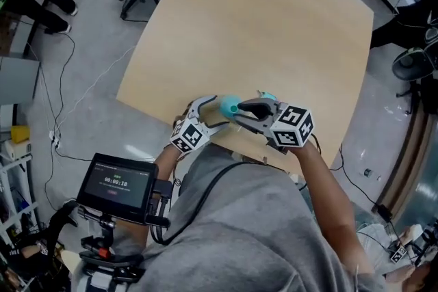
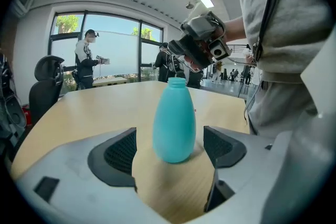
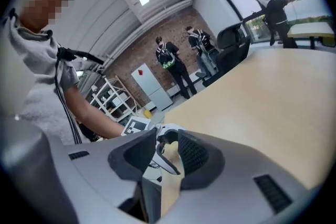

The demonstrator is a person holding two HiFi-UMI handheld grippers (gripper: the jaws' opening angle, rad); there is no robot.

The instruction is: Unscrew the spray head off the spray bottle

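While the ribbed black pads point(image 2: 119, 153) of our left gripper point(image 2: 172, 148) stand wide apart, clear of the smooth egg-shaped teal spray bottle point(image 2: 174, 120) upright on the pale wood table point(image 2: 89, 113), our right gripper point(image 3: 167, 155) pinches the white plastic spray head point(image 3: 164, 161) close by.

Head cam: on person's head, steeply down, well above table point(image 1: 274, 24); left gripper point(image 1: 217, 113) and right gripper point(image 1: 243, 109) at near edge. L gripper cam: low over tabletop, along jaws twd windows point(image 2: 100, 44) — right gripper close, upper frame. R gripper cam: rolled, twd brick wall point(image 3: 178, 26) (marker cube point(image 3: 135, 126) of left gripper near). All 3 share table.
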